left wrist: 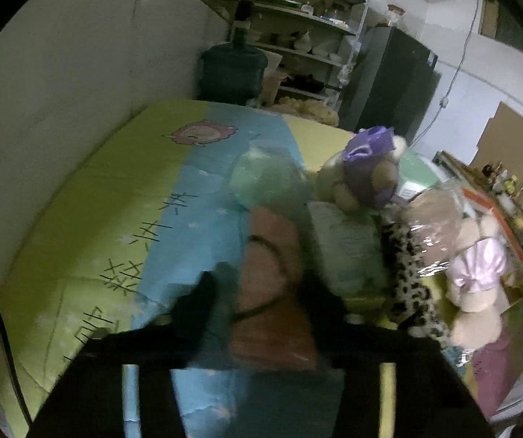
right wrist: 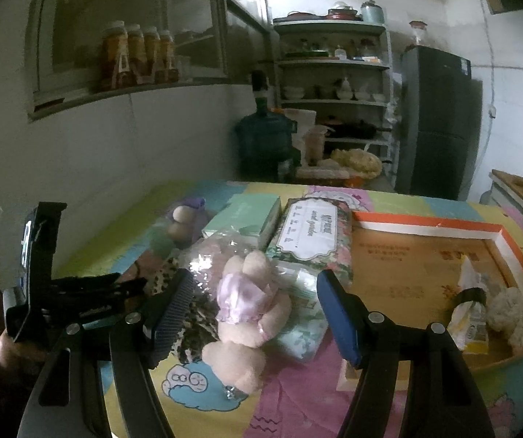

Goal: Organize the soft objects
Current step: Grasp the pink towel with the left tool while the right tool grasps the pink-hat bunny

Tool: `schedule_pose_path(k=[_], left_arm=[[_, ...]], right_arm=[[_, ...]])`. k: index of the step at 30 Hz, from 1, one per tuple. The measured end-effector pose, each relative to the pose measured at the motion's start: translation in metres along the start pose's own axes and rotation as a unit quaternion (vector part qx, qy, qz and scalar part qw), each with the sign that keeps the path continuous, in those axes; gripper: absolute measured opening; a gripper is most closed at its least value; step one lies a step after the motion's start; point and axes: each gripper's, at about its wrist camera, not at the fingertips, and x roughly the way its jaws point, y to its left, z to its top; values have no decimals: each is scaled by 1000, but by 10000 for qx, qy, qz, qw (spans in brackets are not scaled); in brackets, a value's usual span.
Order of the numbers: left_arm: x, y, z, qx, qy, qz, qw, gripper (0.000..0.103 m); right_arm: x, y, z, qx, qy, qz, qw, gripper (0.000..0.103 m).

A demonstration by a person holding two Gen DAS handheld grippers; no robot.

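1. Table (left wrist: 79,219): covered by a cartoon-print cloth in green, blue, yellow and pink; its left edge runs along a wall.
2. Left gripper (left wrist: 258,299): badly blurred. Its dark fingers (left wrist: 196,306) flank a pink-brown soft item (left wrist: 272,255) with a black cord across it, lying left of the table's middle. Whether the pads press on it cannot be told.
3. Right gripper (right wrist: 254,317): released, jaws standing wide. The blue pads (right wrist: 338,317) sit on either side of a bear (right wrist: 247,310) without touching it.
4. Bear: pale pink plush with a lilac satin bow, lying near the table's near edge, partly on crinkled clear wrap.
5. Leopard cloth (right wrist: 188,328): just left of the bear, against the right gripper's left pad.
6. Purple-capped plush (left wrist: 363,175): behind the leopard cloth, toward the far edge.
7. Green box (right wrist: 243,219) and floral pack (right wrist: 312,233): side by side, near the far edge.
8. Orange-rimmed box (right wrist: 516,255): at the table's right edge, holding a tissue pack (right wrist: 469,314) and a white fluffy toy (right wrist: 513,317), which touch.
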Motion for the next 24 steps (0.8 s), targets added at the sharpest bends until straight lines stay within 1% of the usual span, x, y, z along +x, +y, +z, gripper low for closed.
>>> schedule_pose_path(k=[1, 5, 9, 17, 24], left_arm=[[-1, -1, -1, -21, -15, -42, 10000, 35], [-6, -4, -5, 8, -125, -11, 9999, 33], [-19, -7, -9, -3, -270, 31, 9996, 33], [-50, -18, -6, 62, -731, 61, 9973, 33], [-63, -21, -8, 68, -879, -25, 9961, 33]], right_arm=[[0, 1, 1, -8, -6, 6, 10000, 72], [-1, 5, 1, -36, -56, 21, 10000, 72], [-2, 5, -3, 0, -11, 23, 10000, 72], [10, 7, -25, 71, 377, 149, 9992, 72], [29, 8, -35, 159, 703, 147, 9973, 71]])
